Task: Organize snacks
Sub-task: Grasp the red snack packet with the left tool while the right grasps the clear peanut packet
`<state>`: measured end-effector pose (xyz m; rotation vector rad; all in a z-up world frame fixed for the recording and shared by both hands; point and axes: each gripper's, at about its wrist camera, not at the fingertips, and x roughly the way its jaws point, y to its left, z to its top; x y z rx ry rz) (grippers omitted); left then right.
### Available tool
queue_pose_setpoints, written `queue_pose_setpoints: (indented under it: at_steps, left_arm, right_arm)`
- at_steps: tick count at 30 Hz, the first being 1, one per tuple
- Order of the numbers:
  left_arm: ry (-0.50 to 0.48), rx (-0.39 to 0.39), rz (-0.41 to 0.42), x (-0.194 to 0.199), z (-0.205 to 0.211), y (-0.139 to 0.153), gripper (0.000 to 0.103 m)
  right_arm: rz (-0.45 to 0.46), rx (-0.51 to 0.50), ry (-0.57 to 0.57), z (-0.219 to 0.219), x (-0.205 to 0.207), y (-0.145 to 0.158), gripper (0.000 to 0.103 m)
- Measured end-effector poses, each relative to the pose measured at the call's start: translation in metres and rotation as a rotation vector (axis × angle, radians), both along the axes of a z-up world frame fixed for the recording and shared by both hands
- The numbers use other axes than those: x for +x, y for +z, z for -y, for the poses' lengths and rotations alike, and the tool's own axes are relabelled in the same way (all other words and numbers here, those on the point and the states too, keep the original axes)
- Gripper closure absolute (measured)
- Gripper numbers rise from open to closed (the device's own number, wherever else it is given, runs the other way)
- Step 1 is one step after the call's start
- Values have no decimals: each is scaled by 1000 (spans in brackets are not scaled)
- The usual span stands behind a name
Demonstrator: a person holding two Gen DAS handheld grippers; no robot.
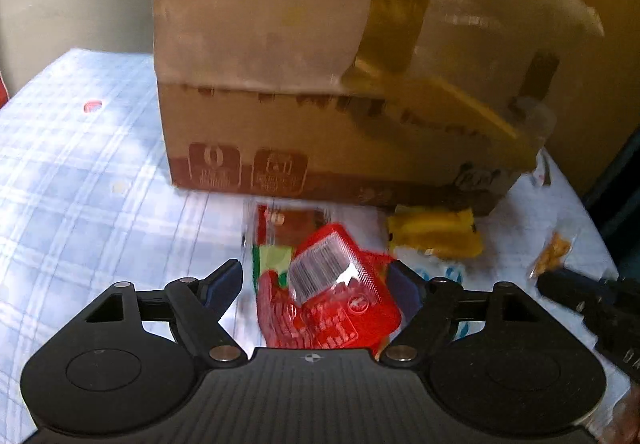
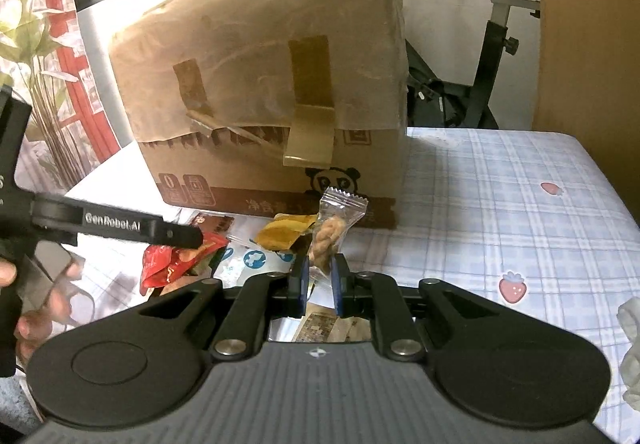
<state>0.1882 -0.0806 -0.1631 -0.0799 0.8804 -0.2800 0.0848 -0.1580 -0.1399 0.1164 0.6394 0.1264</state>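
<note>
Soft daylight, fairly bright. The left wrist view is smeared with motion blur, the box point(image 1: 320, 55) hazy with pale glare; the right wrist view is sharper. Fisheye bending and dark corners surround the box point(image 2: 264, 91)

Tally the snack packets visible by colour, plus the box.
Red packets: 1
Red-green packets: 1
Yellow packets: 1
White-blue packets: 1
Clear packets: 1, shut in the right gripper
Cardboard box: 1
Total: 6
</note>
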Motion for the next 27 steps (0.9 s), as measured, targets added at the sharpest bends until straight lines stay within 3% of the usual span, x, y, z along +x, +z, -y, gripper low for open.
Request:
queue_pose_setpoints:
  at_steps: [6,9,10,11,27]
  left_arm:
    - [20,-46,-46,-3,-14,-15,28]
    - [10,-65,-29,-5,-22,-11,48]
    - [8,-69,-20,-5,-25,-9,64]
    - [1,-71,-14,-6,-27,-6,70]
    - [-56,-101,92,-43,-65,30,70]
  right_arm:
    - [-13,-4,-5,0,-1,-2,90]
    - [-13,-9,1,-3,-2,-1,90]
    - [-12,-11,3,-3,-2,-1,90]
    - [-11,-14,5,-5,-2,0,90]
    - [33,-12,29,-23,-7,16,90]
